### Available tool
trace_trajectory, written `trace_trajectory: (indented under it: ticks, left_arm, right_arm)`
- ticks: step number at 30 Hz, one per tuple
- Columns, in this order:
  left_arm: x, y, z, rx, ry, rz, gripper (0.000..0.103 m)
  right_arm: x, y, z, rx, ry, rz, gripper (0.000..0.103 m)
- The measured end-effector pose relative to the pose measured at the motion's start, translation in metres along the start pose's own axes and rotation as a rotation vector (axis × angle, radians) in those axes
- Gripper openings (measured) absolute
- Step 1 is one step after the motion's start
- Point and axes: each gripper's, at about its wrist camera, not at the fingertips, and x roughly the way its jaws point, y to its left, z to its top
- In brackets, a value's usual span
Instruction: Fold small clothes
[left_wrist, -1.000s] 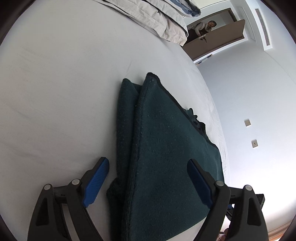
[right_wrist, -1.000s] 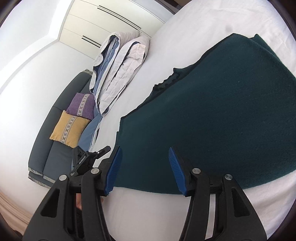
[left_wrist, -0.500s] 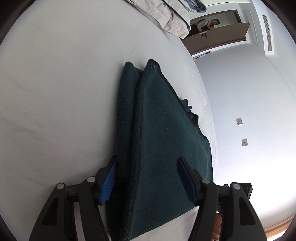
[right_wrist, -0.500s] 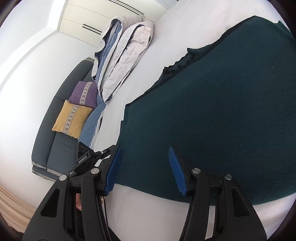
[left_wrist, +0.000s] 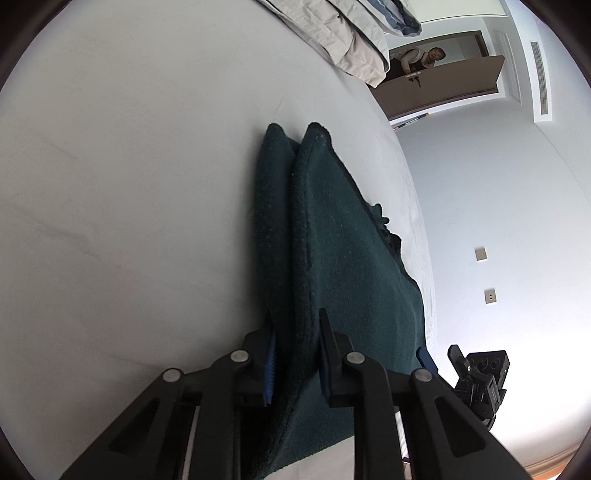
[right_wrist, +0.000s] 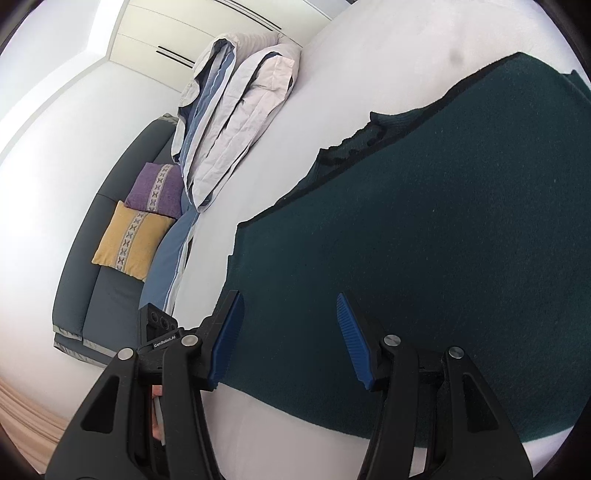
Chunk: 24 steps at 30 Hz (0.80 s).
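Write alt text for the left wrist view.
The left gripper has just been closing and now pinches the folded edge of a dark green garment lying on a white bed. Rumpled bedding and an open door lie beyond.

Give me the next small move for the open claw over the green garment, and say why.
Probably close the right claw on the near hem of the dark green garment. The left claw has just been closing and now pinches the garment's folded edge, while the right one hangs open over the hem, gripping nothing. Both ends need holding before the next fold on the white bed.
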Motion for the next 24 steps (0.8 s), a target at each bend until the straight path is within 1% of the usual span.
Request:
trace_trajectory:
  ticks: [3,6,8,9,10,11,14,17,19,21,23,24]
  left_arm:
    - [-0.005,0.000,-0.001,-0.025,-0.014,-0.047,0.018]
    - [-0.009,-0.004,0.000,-0.028,-0.022,-0.082,0.017]
    - [-0.011,-0.011,0.001,-0.017,-0.028,-0.096,0.017]
    - [-0.012,-0.013,0.002,-0.013,-0.030,-0.096,0.017]
    - [-0.012,-0.016,0.002,-0.011,-0.032,-0.099,0.017]
    - [-0.013,-0.019,0.003,-0.009,-0.035,-0.105,0.017]
    - [-0.015,-0.035,0.003,0.010,-0.046,-0.113,0.017]
    - [-0.016,-0.058,0.004,0.044,-0.050,-0.129,0.017]
    - [-0.014,-0.083,0.004,0.091,-0.048,-0.135,0.017]
    - [-0.007,-0.114,0.004,0.147,-0.044,-0.138,0.017]
    - [0.009,-0.149,0.002,0.210,-0.031,-0.141,0.017]
    - [0.019,-0.166,-0.001,0.251,-0.025,-0.134,0.017]
  right_arm:
    - [0.006,-0.001,0.013,-0.010,0.012,-0.018,0.052]
    - [0.017,-0.008,0.025,0.002,0.027,-0.045,0.052]
    - [0.028,-0.019,0.030,0.023,0.051,-0.071,0.052]
    - [0.035,-0.026,0.031,0.035,0.070,-0.080,0.050]
    - [0.040,-0.032,0.031,0.041,0.079,-0.069,0.050]
    - [0.041,-0.036,0.031,0.035,0.069,-0.050,0.050]
    - [0.040,-0.038,0.033,0.033,0.065,-0.027,0.051]
    - [0.035,-0.047,0.038,0.095,0.071,0.041,0.051]
    - [0.029,-0.056,0.044,0.149,0.075,0.104,0.051]
    - [0.018,-0.066,0.053,0.197,0.067,0.141,0.051]
    - [0.001,-0.077,0.064,0.231,0.041,0.176,0.052]
    - [-0.007,-0.082,0.070,0.246,0.030,0.180,0.052]
